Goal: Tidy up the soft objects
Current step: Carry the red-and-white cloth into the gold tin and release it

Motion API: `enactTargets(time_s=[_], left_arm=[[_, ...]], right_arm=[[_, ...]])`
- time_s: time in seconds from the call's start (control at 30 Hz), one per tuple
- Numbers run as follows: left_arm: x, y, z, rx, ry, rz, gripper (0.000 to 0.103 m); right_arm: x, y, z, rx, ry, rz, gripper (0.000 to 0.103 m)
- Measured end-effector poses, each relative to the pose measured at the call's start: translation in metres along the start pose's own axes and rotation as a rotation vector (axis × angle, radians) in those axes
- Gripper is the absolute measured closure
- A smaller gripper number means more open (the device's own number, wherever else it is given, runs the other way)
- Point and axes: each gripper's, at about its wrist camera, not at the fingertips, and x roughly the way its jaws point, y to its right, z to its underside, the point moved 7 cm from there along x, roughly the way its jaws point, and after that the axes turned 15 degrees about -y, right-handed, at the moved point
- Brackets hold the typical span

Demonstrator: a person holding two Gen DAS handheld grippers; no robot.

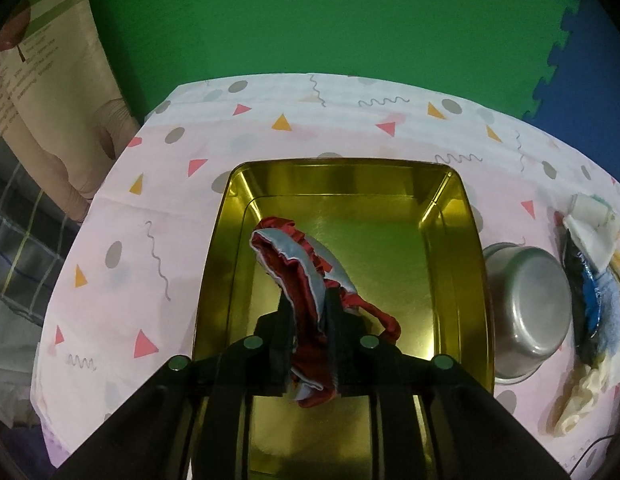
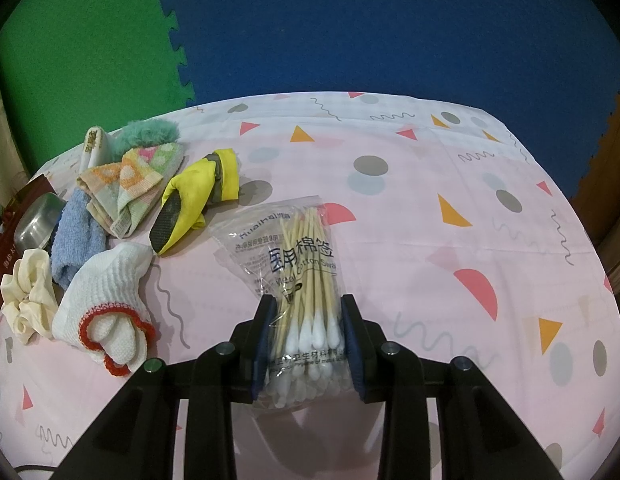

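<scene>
While the left gripper [image 1: 308,334] pinches a red and silver cloth [image 1: 298,268] over the gold tin [image 1: 465,240], the right gripper [image 2: 308,344] squeezes a clear bag of cotton swabs [image 2: 298,268] lying on the pink tablecloth [image 2: 429,208]. The cloth hangs inside the tin but is not let go yet. If the fingers open too high up, it could flop over the tin's side. A red string [image 1: 383,320] dangles from it and might catch on a finger. The swab bag is slippery, so it could slide out when lifted. More soft things wait in a pile: a white knit glove [image 2: 106,300], a blue towel [image 2: 76,240] and a yellow cloth [image 2: 198,192]. A metal bowl [image 1: 525,312] sits right beside the tin and could get bumped.
</scene>
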Motion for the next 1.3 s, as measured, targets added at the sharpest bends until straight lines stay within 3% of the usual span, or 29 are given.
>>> enactTargets(time_s=[0.13,0.2,0.33,0.47,0.77,1.03,1.3], left_arm=[[-0.004,-0.003,0.006,-0.01,0.003,0.003,0.073],[-0.007,-0.003,0.01,-0.006,0.008,0.002,0.058],[-0.021,-0.003,0.02,0.01,0.054,-0.012,0.05],[-0.035,-0.002,0.032,0.003,0.09,0.002,0.035],[-0.053,-0.005,0.058,-0.063,0.144,-0.005,0.026],[-0.056,-0.007,0.082,-0.12,0.184,-0.014,0.025],[-0.052,-0.022,0.094,-0.177,0.2,-0.033,0.023]], right_arm=[[0.0,-0.001,0.0,-0.005,-0.001,0.012,0.069],[0.0,-0.002,0.0,-0.009,-0.001,0.02,0.069],[-0.001,-0.004,0.0,-0.016,0.0,0.041,0.071],[-0.003,-0.005,0.001,-0.017,0.001,0.057,0.072],[-0.016,-0.008,0.007,0.009,0.018,0.088,0.075],[-0.042,-0.013,0.001,0.038,0.05,0.08,0.076],[-0.08,-0.061,-0.021,-0.035,0.099,0.032,0.076]])
